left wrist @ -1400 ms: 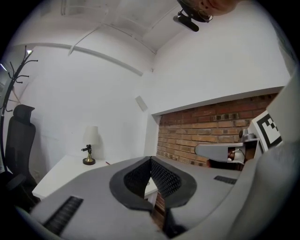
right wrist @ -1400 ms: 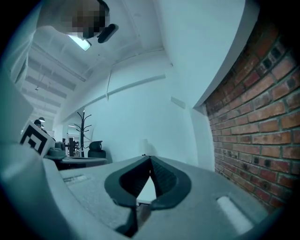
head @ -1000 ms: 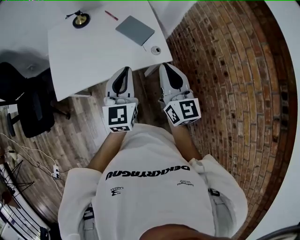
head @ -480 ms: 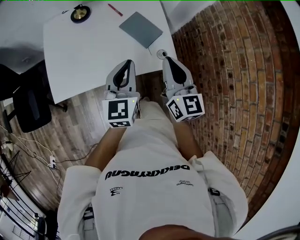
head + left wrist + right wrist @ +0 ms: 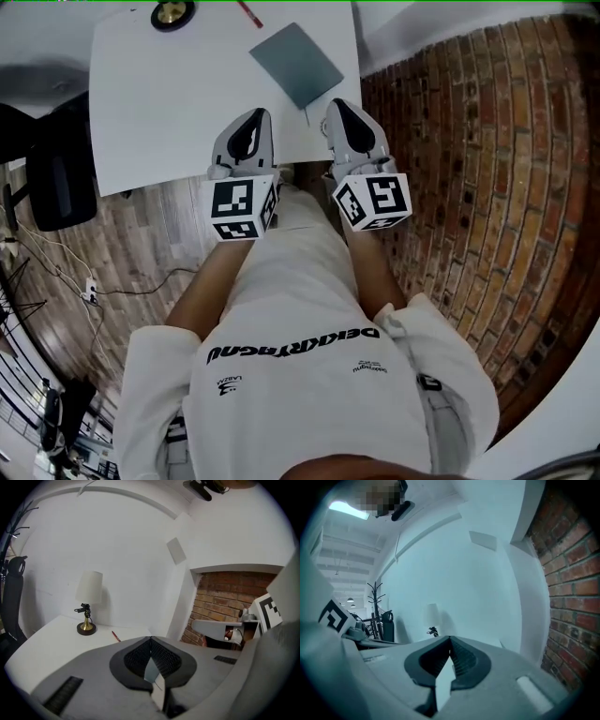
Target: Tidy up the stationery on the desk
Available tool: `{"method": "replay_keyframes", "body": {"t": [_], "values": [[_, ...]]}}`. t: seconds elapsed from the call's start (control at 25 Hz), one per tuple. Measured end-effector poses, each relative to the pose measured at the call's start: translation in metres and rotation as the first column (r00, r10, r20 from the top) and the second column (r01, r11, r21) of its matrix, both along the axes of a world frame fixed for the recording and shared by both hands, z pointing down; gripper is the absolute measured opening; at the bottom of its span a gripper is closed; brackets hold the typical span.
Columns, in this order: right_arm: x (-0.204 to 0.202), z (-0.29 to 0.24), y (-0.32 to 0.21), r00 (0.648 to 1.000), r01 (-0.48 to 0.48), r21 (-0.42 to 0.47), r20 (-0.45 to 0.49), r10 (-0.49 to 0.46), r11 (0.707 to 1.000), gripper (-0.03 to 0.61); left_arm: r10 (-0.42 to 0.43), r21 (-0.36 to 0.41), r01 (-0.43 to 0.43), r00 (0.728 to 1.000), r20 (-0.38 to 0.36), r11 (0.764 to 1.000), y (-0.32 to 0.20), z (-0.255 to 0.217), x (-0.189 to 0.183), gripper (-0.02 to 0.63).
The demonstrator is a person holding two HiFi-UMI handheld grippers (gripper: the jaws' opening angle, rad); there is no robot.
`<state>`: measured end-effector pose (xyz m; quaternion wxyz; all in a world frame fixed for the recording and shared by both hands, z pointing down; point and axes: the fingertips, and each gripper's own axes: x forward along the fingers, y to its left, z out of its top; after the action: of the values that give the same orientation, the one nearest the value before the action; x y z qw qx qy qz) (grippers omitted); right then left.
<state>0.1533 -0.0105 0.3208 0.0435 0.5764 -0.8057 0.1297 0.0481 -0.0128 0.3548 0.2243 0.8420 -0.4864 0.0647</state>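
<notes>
A chair (image 5: 58,178) is set at the left of the desk (image 5: 169,112), and a brick wall (image 5: 469,141) stands to its right. At the desk's far edge a lamp (image 5: 173,13) is placed, with a pen (image 5: 249,13) laid just right of it. A notebook (image 5: 295,64) is laid nearer, toward the right edge. The left gripper (image 5: 253,117) and right gripper (image 5: 336,105) are held side by side over the near edge, the right one just before the notebook's near corner

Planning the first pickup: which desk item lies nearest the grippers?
The grey notebook, just beyond the right gripper; the red pen and lamp sit further back.
</notes>
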Motion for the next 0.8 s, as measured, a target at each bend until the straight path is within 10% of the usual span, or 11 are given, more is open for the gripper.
{"method": "replay_keyframes", "body": {"t": [0.8], "values": [[0.047, 0.140, -0.120, 0.982, 0.183, -0.271, 0.003, -0.189, 0.945, 0.058, -0.192, -0.330, 0.163, 0.980, -0.057, 0.930, -0.097, 0.126, 0.047, 0.054]]}}
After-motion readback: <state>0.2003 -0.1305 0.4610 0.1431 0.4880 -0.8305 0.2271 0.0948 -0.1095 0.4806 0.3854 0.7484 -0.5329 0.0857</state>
